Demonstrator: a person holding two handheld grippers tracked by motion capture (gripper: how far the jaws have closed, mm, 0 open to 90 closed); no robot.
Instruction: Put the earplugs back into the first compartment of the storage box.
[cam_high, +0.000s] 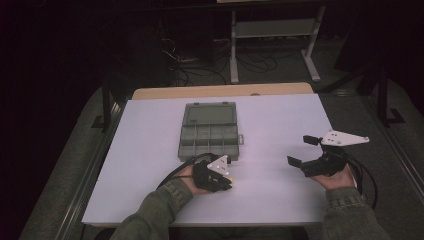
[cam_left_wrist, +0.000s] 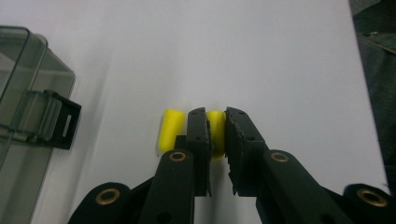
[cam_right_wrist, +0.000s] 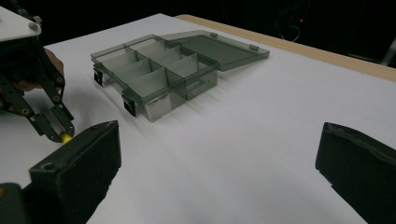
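Two small yellow foam cylinders lie on the white table, in front of the box. In the left gripper view my left gripper is shut on one yellow cylinder, low over the table. The other yellow cylinder lies free just left of the jaws. From above, the left gripper sits at the near centre. A grey see-through compartment box lies open mid-table, its lid folded flat behind. My right gripper hovers right of the box, open and with nothing in it.
The box has several divided cells and black latches on its front side. A wooden strip runs along the table's far edge. Beyond it are a metal frame and cables on the dark floor. Bare table surface lies between the two grippers.
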